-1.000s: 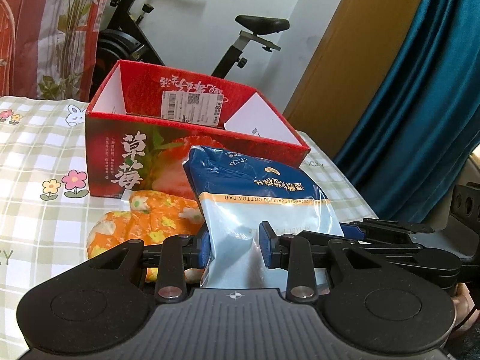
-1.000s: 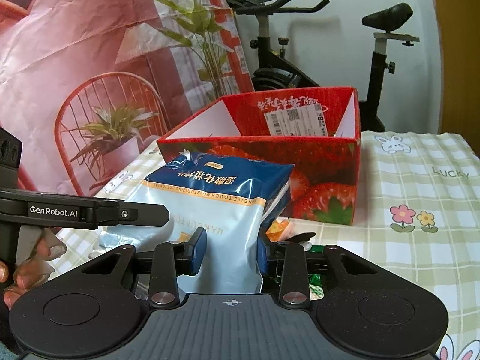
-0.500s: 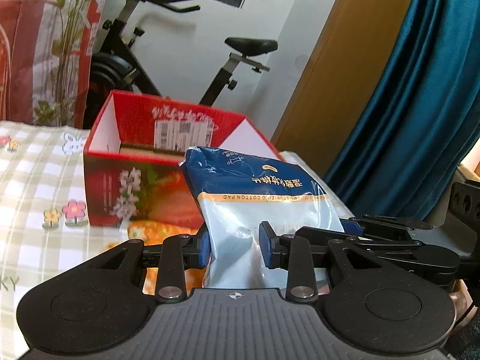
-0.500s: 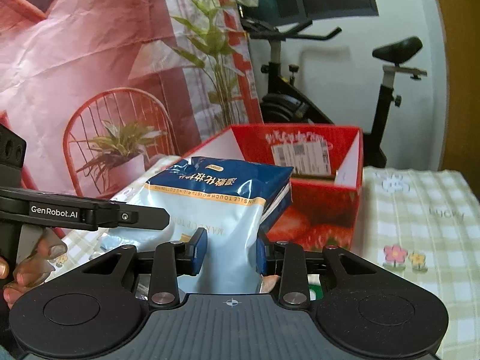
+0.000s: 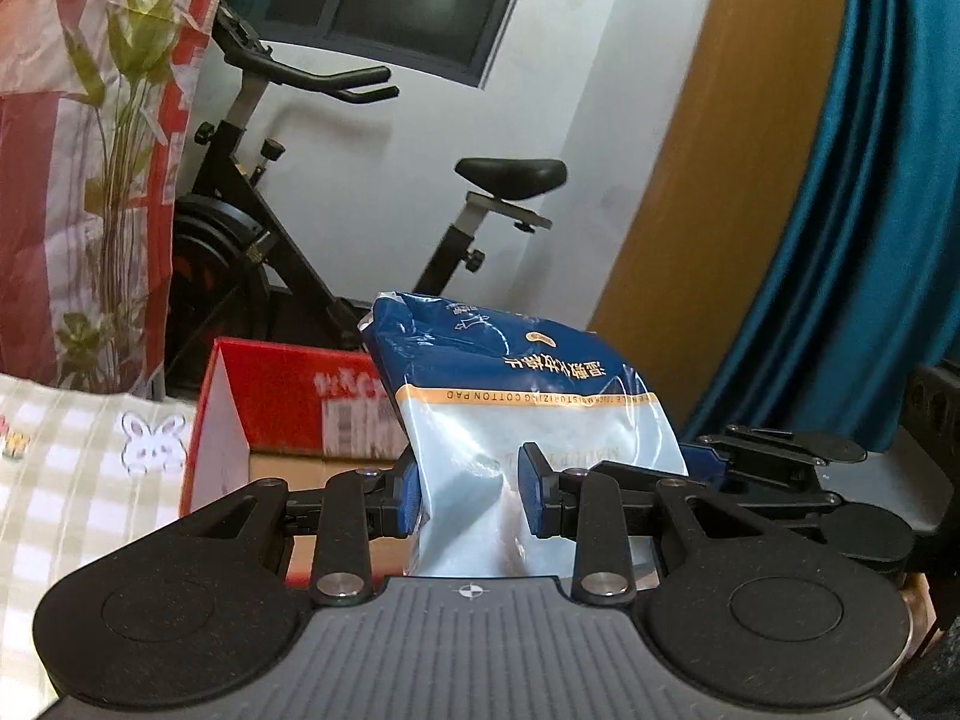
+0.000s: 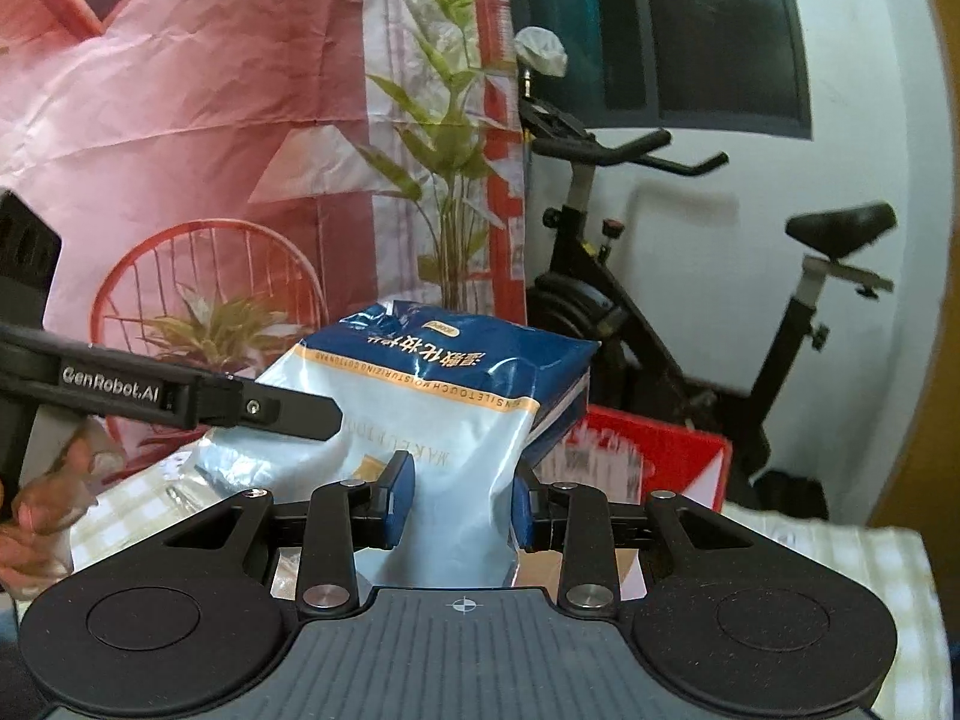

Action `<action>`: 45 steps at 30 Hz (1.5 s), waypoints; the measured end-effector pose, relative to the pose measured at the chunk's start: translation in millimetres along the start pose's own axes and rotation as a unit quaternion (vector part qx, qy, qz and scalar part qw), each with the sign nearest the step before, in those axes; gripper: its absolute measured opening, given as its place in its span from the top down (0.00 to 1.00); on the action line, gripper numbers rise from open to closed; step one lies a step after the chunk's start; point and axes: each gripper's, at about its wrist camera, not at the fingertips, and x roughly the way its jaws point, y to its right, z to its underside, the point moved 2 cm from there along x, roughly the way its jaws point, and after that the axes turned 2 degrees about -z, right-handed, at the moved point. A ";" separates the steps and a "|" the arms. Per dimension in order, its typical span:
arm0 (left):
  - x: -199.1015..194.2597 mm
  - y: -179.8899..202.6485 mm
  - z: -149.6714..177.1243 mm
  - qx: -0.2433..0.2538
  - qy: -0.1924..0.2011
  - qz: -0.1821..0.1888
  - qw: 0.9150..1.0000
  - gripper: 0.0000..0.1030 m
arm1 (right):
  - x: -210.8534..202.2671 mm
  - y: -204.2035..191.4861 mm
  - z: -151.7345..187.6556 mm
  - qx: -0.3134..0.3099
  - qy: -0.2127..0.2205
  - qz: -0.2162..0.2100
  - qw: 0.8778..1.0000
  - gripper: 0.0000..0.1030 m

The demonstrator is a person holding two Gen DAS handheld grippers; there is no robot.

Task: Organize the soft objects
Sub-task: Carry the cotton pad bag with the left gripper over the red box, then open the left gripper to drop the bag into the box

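A blue and pale cotton pad bag (image 5: 516,408) hangs in the air between both grippers. My left gripper (image 5: 471,498) is shut on its lower edge, the blue pads pressing into the plastic. My right gripper (image 6: 459,501) is shut on the same cotton pad bag (image 6: 444,408) from the other side. The red strawberry box (image 5: 294,402) stands open below and behind the bag; in the right wrist view the red strawberry box (image 6: 654,456) shows to the right of it. The right gripper's body (image 5: 780,468) reaches in beside the bag in the left wrist view.
A checked tablecloth (image 5: 72,468) with bunny prints covers the table. A black exercise bike (image 5: 270,252) stands behind the box by the white wall. A teal curtain (image 5: 870,240) hangs at right, a red printed backdrop (image 6: 180,150) at left. A person's hand (image 6: 42,516) holds the left gripper.
Both grippers have lifted the bag up and toward the box. The box has sunk lower in both views, and the orange floral item under the bag has dropped out of sight.
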 end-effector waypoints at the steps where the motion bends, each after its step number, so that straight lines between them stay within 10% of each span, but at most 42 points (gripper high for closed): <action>1: 7.0 -4.0 -4.1 -0.003 -0.001 -0.002 1.000 0.67 | 7.3 4.2 -3.8 -0.004 0.002 -0.001 1.000 0.70; 22: 101.5 -52.0 -13.6 -0.040 -0.079 -0.032 0.996 0.67 | 137.2 65.0 9.3 0.025 -0.079 0.022 0.996 0.70; 35: 124.4 -51.1 -2.9 -0.009 -0.127 -0.051 0.991 0.66 | 164.9 61.2 16.7 0.031 -0.173 0.069 0.982 0.67; 39: 116.3 -49.5 -6.2 0.002 -0.116 -0.061 0.991 0.49 | 161.9 50.7 15.7 0.010 -0.168 0.086 0.982 0.55; 45: 98.7 -50.3 -10.9 0.012 -0.103 -0.076 0.992 0.48 | 149.1 41.9 12.5 0.001 -0.163 0.092 0.982 0.51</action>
